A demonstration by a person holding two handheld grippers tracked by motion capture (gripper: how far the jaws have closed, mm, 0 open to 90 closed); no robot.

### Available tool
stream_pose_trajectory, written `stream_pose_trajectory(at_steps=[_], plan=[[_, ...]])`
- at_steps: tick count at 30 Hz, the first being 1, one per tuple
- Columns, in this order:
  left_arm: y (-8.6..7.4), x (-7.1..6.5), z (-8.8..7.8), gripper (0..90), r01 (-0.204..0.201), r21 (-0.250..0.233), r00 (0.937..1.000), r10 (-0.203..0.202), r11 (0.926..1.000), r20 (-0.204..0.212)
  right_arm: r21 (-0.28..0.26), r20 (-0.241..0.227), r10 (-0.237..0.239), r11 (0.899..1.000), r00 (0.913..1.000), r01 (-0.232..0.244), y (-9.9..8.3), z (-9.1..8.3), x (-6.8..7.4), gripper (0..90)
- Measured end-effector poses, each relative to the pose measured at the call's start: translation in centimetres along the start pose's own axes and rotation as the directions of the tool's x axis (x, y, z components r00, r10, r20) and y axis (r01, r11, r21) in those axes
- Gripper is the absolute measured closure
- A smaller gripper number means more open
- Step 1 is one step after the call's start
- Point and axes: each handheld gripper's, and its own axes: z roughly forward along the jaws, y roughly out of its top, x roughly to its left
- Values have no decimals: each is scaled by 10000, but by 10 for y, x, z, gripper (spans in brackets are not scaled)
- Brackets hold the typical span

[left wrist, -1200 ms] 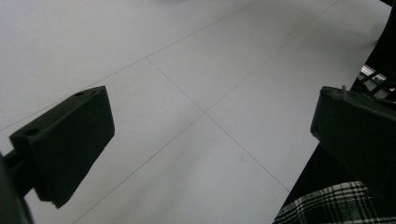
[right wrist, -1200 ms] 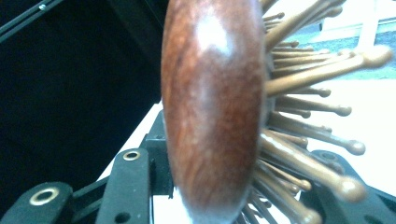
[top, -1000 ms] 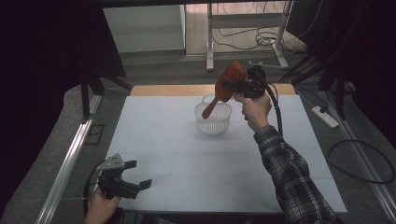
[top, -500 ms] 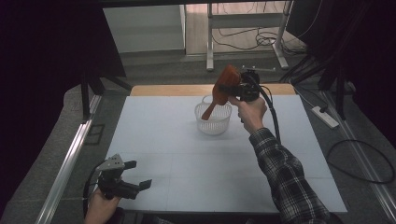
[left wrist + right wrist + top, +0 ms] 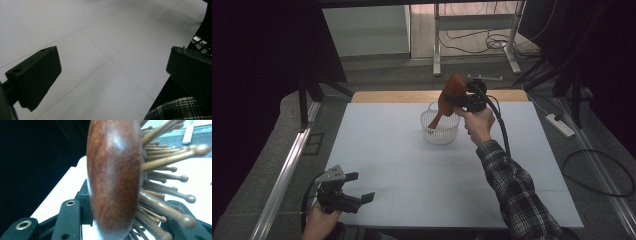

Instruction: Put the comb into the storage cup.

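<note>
Overhead, the right gripper (image 5: pixel 460 97) is clamped on the wide head of a wooden hairbrush (image 5: pixel 450 97), which sits between its jaws. The brush's handle slants down from the jaws into a white basket (image 5: pixel 440 133) standing just below them on the white table (image 5: pixel 412 165). The left gripper (image 5: pixel 354 187) rests at the table's near edge, well apart from the basket, its jaws spread with bare table between them.

Next, the left gripper view: the left gripper (image 5: pixel 110 72) has its two black jaws wide apart, with just the white table (image 5: pixel 100 37) beyond them and a plaid sleeve (image 5: pixel 175 110) under the jaw on that view's right.

Finally, the right gripper view: the hairbrush (image 5: pixel 113 177) stands edge-on between the jaws of the right gripper (image 5: pixel 120 225), which pinch it from both sides, its wooden bristles (image 5: pixel 165 162) fanning out over one jaw.
</note>
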Motion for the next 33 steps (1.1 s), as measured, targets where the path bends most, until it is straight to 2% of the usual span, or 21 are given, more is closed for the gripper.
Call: stream_pose_trajectory(at_steps=[33], plan=[[0,2,0,0,197,26,9998,-197,9998,11,329,456,-318,9990,9985,304,-26,19,0,525]])
